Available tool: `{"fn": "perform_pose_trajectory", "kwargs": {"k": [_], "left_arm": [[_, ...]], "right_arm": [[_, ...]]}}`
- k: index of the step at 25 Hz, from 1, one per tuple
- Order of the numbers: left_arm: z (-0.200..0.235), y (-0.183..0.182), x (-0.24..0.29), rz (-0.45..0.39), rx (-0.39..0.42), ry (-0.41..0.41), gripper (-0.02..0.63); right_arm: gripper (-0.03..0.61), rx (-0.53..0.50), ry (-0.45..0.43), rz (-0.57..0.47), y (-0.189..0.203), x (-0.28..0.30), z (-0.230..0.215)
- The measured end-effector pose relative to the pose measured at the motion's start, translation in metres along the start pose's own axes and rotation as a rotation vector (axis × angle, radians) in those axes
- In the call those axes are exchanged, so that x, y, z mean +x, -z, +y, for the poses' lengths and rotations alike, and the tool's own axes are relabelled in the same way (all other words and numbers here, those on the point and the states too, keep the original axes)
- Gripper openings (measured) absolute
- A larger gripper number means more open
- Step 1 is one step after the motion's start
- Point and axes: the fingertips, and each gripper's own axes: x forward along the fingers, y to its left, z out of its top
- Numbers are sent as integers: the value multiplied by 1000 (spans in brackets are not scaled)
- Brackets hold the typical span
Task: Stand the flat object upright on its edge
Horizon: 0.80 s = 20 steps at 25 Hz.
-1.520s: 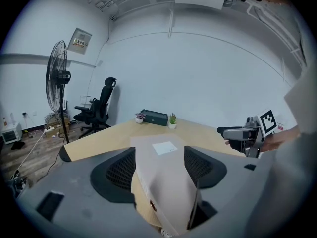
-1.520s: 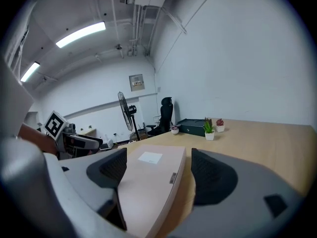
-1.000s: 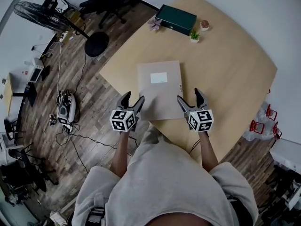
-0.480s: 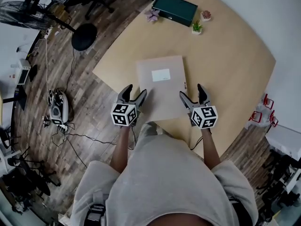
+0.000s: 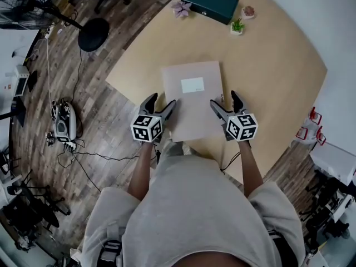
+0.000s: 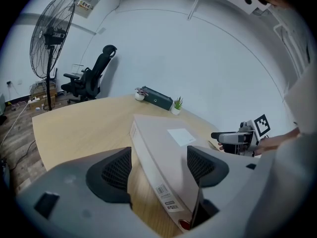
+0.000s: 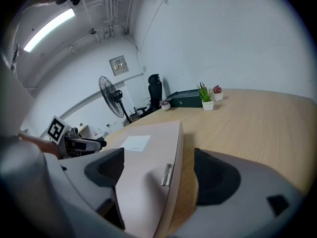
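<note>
Both grippers have closed in on the beige folder [image 5: 192,102] over the past second and now straddle its near corners rather than hanging short of them. The folder lies flat on the wooden table [image 5: 267,65], close to the person's side, its white label [image 5: 192,85] facing up.

The left gripper [image 5: 161,102] has its jaws spread wide. The folder's left side, with a barcode sticker on it, runs between them. One pad is over the bare tabletop and the other over the folder's top face.

The right gripper [image 5: 224,100] is likewise released, its jaws apart on either side of the folder's right side, where a small metal clasp [image 7: 167,175] shows. Neither pair of jaws presses on the cardboard.

At the table's far side sit a dark green box [image 5: 210,3] and, just right of it, a small potted plant [image 5: 237,26]. A standing fan [image 6: 49,36] and an office chair [image 6: 94,78] stand on the floor far off to the left.
</note>
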Motion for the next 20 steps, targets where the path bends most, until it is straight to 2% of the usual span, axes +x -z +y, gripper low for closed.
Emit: {"fn": "perform_pose_trajectory", "kwargs": {"k": [11,20], "left_arm": [[4,3,22,29,-59,30,339],[-1,19,31,67,-114,53,344]], "right_arm": [[433,120,-66,65,12,39,-10],[430,181,-118,133,24,48,-11]]}}
